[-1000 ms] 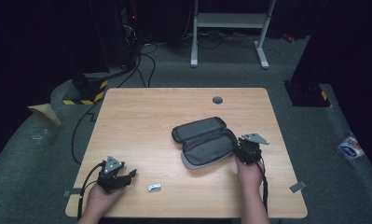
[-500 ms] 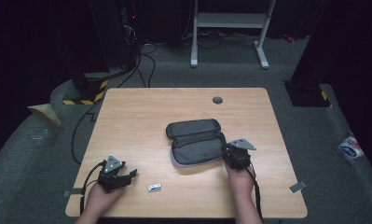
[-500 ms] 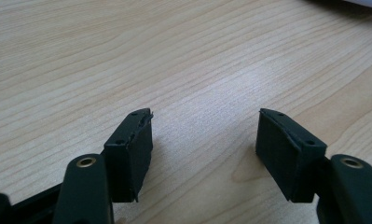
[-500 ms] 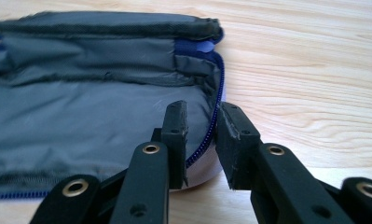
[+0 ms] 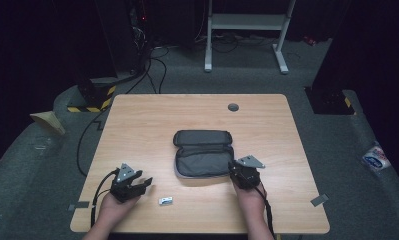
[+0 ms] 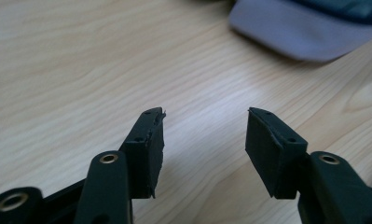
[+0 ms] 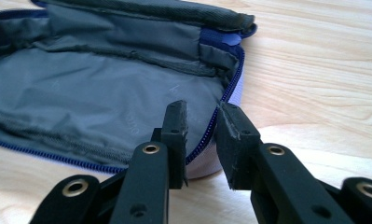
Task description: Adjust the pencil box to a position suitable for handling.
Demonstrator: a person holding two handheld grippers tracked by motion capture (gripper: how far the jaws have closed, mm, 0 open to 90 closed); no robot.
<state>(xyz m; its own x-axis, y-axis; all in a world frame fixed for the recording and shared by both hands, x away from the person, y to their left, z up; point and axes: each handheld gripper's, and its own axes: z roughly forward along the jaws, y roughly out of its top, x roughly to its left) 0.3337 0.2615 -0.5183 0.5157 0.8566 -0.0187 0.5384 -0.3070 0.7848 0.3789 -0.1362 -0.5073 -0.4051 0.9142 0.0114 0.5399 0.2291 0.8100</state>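
Gripping the open case (image 5: 203, 161) by its zippered near-right rim, our right claw (image 7: 200, 122) is clamped there at mid-surface (image 5: 147, 120); our left claw (image 6: 204, 128) gapes apart, near a small clip (image 5: 165, 201).

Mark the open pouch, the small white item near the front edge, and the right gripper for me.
open pouch (image 5: 203, 161): high view, on the grey lining of its near half.
small white item (image 5: 165, 201): high view, on its middle.
right gripper (image 7: 202, 122): right gripper view, midway between its fingertips, at the pouch's zip edge.
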